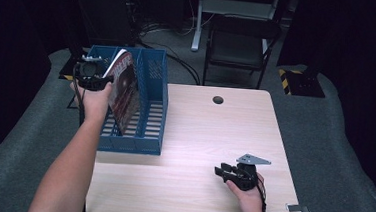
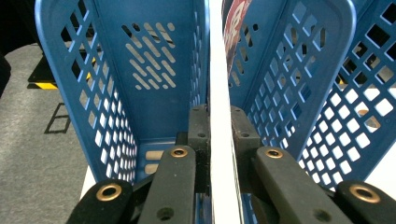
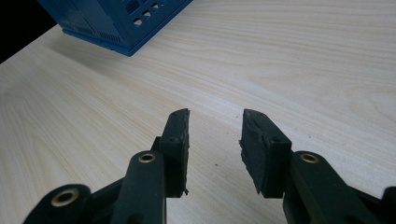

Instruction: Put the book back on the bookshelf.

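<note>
High view shows the left gripper (image 1: 94, 77) at the back left, clamped tight on a magazine (image 1: 124, 89). The magazine stands tilted in the blue rack (image 1: 146, 138), in a slot beside the rack's left wall. From the left gripper view, the black pads (image 2: 200, 135) squeeze the magazine's thin white edge, with blue walls close on both sides. The right gripper (image 1: 223, 172) rests low near the front right of the table (image 1: 200, 122), well apart from the rack. Its jaws stand apart with nothing between them. Bare wood lies all around it.
</note>
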Demonstrator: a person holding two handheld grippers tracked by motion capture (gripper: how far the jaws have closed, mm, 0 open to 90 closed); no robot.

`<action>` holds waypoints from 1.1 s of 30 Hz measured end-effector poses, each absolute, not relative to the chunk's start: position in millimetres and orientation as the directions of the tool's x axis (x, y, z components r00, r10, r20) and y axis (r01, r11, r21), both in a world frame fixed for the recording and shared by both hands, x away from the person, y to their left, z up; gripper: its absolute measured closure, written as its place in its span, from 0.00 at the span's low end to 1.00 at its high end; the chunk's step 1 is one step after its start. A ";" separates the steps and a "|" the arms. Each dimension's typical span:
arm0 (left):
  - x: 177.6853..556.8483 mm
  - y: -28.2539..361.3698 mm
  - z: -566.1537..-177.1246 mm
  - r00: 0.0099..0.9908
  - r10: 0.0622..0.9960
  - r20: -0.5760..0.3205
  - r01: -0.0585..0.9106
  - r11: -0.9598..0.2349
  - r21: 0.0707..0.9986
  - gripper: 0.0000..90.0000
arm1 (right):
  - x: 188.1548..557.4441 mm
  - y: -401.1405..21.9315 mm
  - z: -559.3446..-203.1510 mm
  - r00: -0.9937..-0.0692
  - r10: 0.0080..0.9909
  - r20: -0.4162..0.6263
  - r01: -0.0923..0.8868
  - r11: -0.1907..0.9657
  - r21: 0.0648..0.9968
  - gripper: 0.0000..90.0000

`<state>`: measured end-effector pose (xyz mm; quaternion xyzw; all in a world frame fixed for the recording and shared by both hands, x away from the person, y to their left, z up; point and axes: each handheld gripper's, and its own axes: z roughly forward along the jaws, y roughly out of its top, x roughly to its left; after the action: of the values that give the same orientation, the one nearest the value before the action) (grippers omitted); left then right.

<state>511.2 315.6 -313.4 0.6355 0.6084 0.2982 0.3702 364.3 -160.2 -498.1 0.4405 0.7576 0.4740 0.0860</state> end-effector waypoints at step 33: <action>510.1 314.9 -313.4 0.111 0.988 -0.109 0.598 0.022 0.802 0.57 | 366.3 -155.8 -499.9 -0.602 0.744 0.289 0.590 0.171 0.789 0.68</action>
<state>510.1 314.9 -313.4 0.6475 0.6121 0.2644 0.3691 366.3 -155.8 -499.9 0.4385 0.7609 0.4713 0.0817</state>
